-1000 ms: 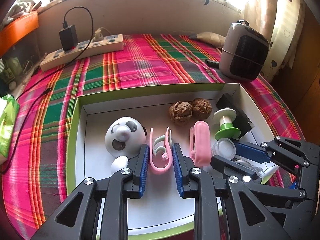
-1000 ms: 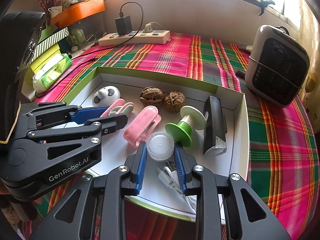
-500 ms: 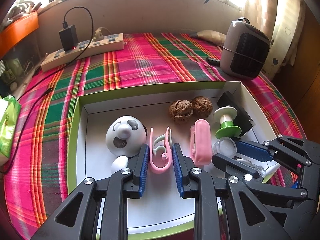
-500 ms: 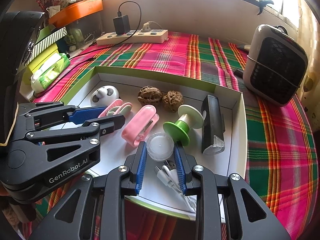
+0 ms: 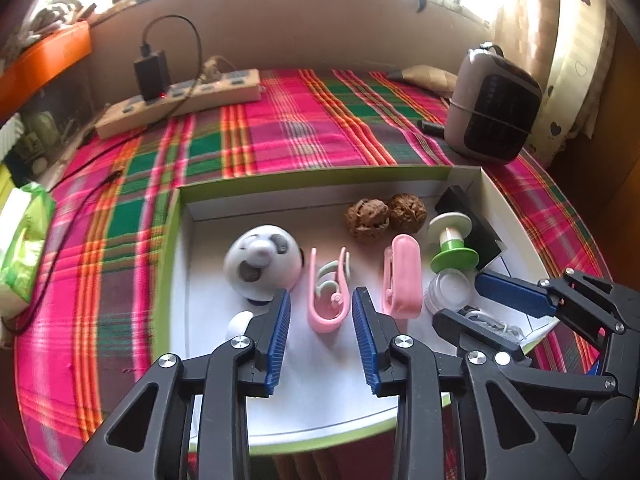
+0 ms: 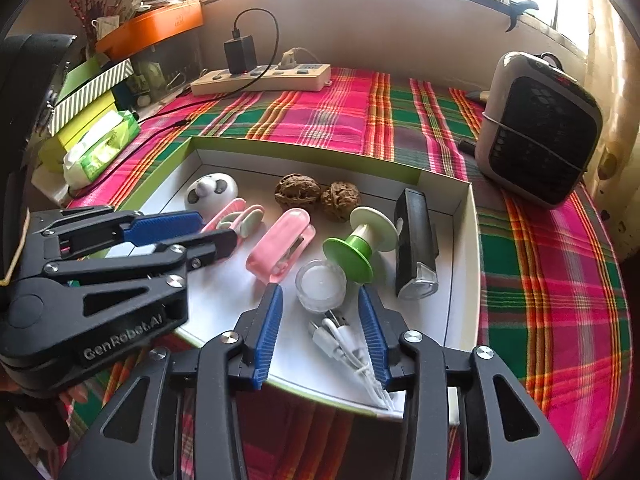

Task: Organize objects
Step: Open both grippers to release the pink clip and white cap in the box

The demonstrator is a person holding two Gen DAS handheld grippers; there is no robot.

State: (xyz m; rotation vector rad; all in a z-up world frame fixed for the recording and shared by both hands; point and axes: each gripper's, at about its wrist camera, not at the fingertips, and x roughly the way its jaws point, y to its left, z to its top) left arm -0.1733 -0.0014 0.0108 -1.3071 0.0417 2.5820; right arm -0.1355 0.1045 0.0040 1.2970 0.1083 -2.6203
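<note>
A white box lid with a green rim [image 5: 172, 240] [image 6: 466, 272] holds a panda-faced ball [image 5: 262, 262], a pink clip [image 5: 328, 300], a pink stapler [image 5: 404, 276] [image 6: 280, 244], two walnuts [image 5: 384, 214] [image 6: 316, 194], a green spool [image 6: 360, 240], a clear round jar [image 6: 321, 285], a black block [image 6: 414, 240] and a white cable [image 6: 344, 344]. My left gripper [image 5: 322, 320] is open, its jaws on either side of the pink clip's near end. My right gripper [image 6: 320, 320] is open, just short of the clear jar and above the cable.
The box sits on a plaid cloth. A small heater [image 6: 536, 128] stands at the right. A power strip [image 5: 180, 98] with a charger lies at the back. A tissue pack [image 5: 22, 248] and stacked boxes [image 6: 92, 100] are on the left.
Both grippers have pulled back a little toward me. The jar, which sat between the right jaws, now lies just beyond their tips. The objects have not moved.
</note>
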